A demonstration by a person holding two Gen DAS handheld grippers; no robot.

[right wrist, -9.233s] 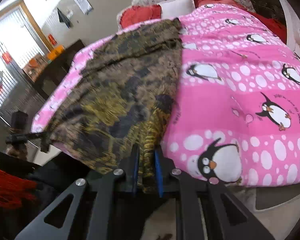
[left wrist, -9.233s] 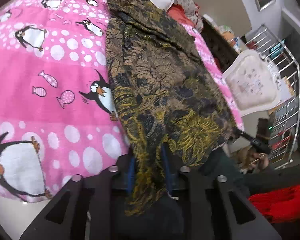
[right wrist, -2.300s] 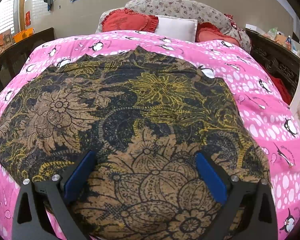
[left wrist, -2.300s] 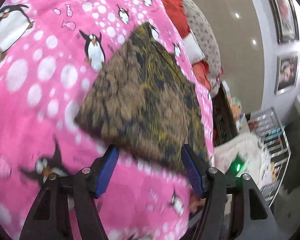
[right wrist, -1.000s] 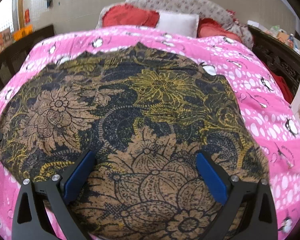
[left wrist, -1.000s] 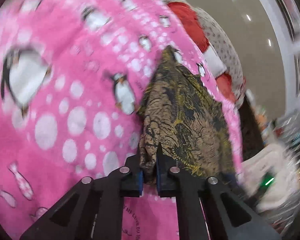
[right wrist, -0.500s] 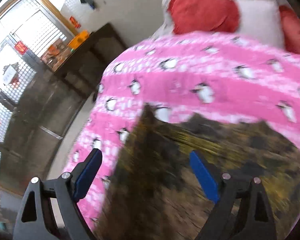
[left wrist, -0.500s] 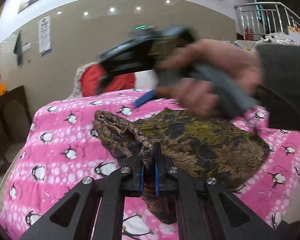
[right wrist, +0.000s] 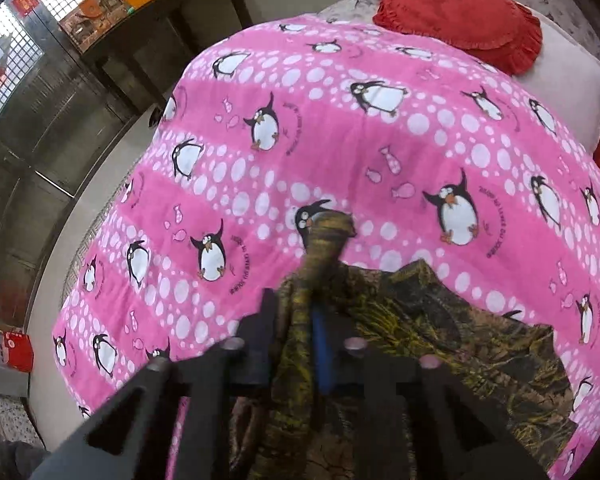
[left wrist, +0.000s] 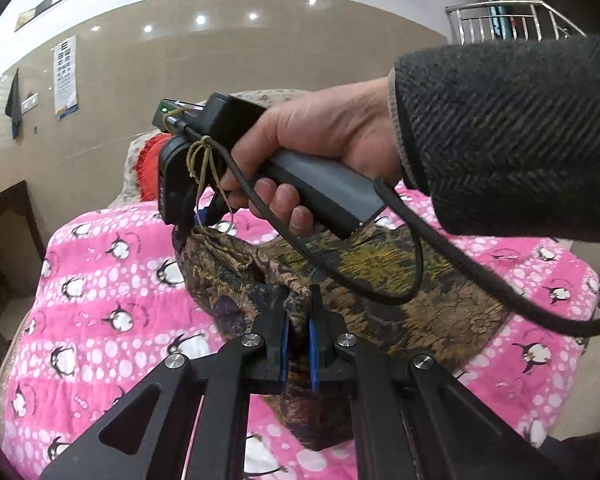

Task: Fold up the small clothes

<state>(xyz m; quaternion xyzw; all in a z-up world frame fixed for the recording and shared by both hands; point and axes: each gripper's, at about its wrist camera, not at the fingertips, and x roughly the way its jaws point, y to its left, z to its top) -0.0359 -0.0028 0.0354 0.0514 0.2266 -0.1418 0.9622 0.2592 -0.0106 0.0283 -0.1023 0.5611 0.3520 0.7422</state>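
Observation:
A brown, black and yellow patterned cloth (left wrist: pixel 412 288) lies partly folded on the pink penguin bedcover (left wrist: pixel 112 280). My left gripper (left wrist: pixel 299 308) is shut on a bunched near edge of it, lifted off the bed. A person's hand holds my right gripper (left wrist: pixel 204 220) over the cloth's far left corner. In the right wrist view the right gripper (right wrist: pixel 294 312) has its jaws closing, with a gathered ridge of cloth (right wrist: pixel 324 248) pinched between them; the rest of the cloth (right wrist: pixel 460 344) spreads to the lower right.
Red pillows (right wrist: pixel 460 16) and a white one lie at the head of the bed. A dark wooden cabinet (right wrist: pixel 160 40) stands beside the bed's left edge. A black cable (left wrist: pixel 380 276) hangs from the right gripper's handle across the cloth. A grey sleeve (left wrist: pixel 508 140) fills the upper right.
The right gripper's jaws, wide apart half a second ago, have come together on a fold of the cloth. The left gripper has kept its hold on the cloth and scarcely moved.

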